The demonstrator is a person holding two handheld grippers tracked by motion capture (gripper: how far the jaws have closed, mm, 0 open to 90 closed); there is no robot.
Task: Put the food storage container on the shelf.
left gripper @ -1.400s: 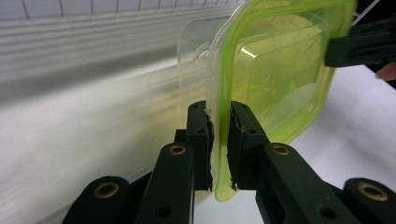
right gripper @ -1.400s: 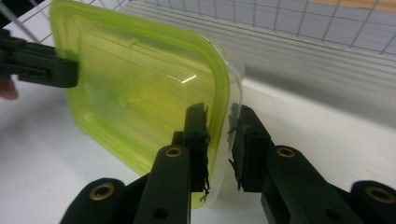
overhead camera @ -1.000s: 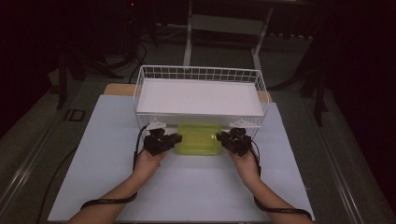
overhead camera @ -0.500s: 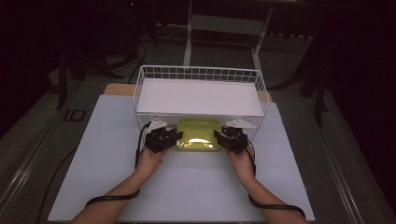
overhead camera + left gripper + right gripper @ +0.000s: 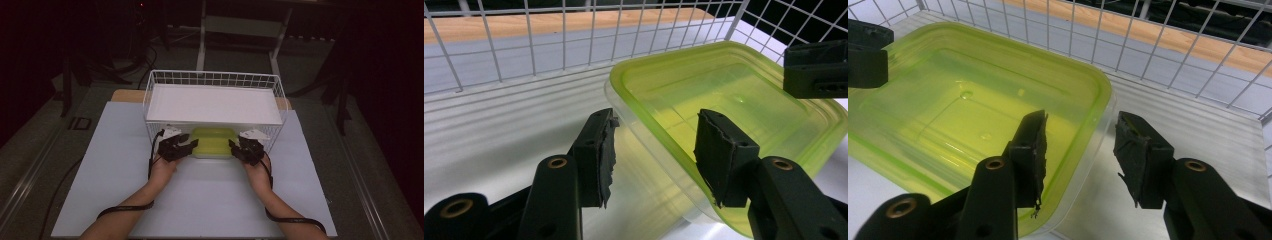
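White wire basket [image 5: 215, 79] walls surround green container [image 5: 214, 141].

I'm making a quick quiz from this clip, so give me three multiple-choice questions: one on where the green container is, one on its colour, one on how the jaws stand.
1. Where does the container sit?
A. under the shelf of the white wire rack
B. on top of the rack
C. on the floor

2. What colour is the container's rim?
A. red
B. yellow-green
C. blue

3. How do the jaws of the left gripper and right gripper stand?
A. both clamped on the rim
B. both apart around the rim, clear of it
C. both far from it

Answers: 1 A, the high view shows it below the rack's white shelf. 2 B, both gripper views show that tint. 3 B, the jaws have just been opening, with gaps beside the rim between them.
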